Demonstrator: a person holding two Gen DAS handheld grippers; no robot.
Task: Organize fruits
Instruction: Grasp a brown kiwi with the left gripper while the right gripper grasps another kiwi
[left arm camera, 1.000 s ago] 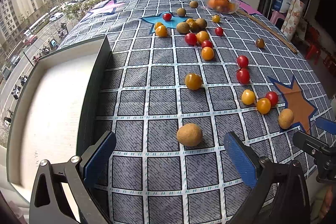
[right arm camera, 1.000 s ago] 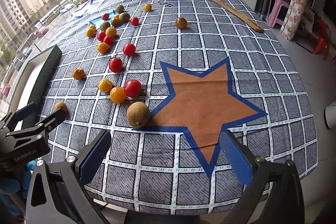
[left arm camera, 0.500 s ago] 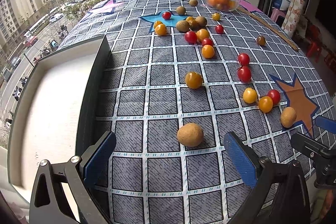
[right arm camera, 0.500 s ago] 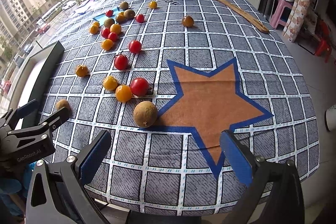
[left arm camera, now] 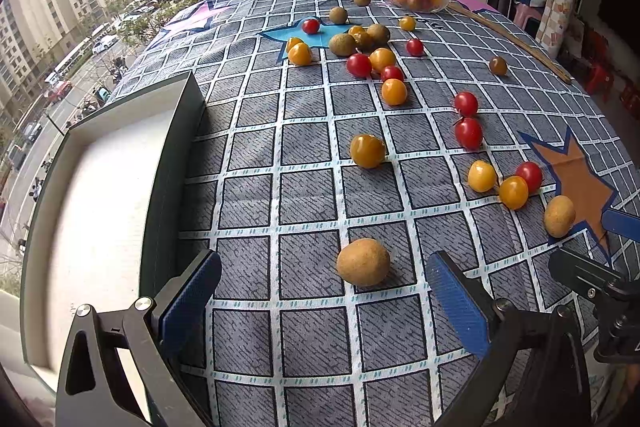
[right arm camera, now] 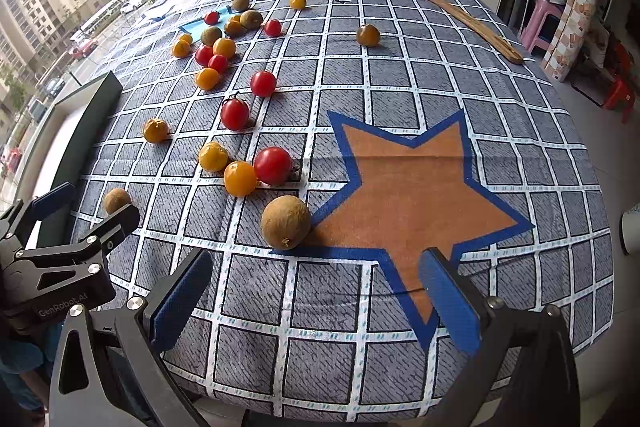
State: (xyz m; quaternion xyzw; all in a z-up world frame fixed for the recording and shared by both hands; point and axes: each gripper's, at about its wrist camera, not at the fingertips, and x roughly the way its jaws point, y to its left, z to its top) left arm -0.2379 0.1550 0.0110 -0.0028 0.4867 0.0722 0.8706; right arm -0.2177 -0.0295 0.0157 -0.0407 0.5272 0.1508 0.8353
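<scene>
Left wrist view: the left tongs (left arm camera: 324, 291) are spread wide, empty, above a brown fruit (left arm camera: 363, 261) on the checkered counter (left arm camera: 256, 195), beside a gray tray (left arm camera: 168, 163).

Right wrist view: the right tongs (right arm camera: 316, 291) are spread, empty, near another brown fruit (right arm camera: 285, 222), apparently touching the orange star (right arm camera: 412, 187). Cherry tomatoes (right arm camera: 273, 165) lie scattered beyond.

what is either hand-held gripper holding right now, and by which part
Nothing. The left hand-held gripper and the right hand-held gripper are both open and empty, each with a brown fruit lying ahead.
</scene>
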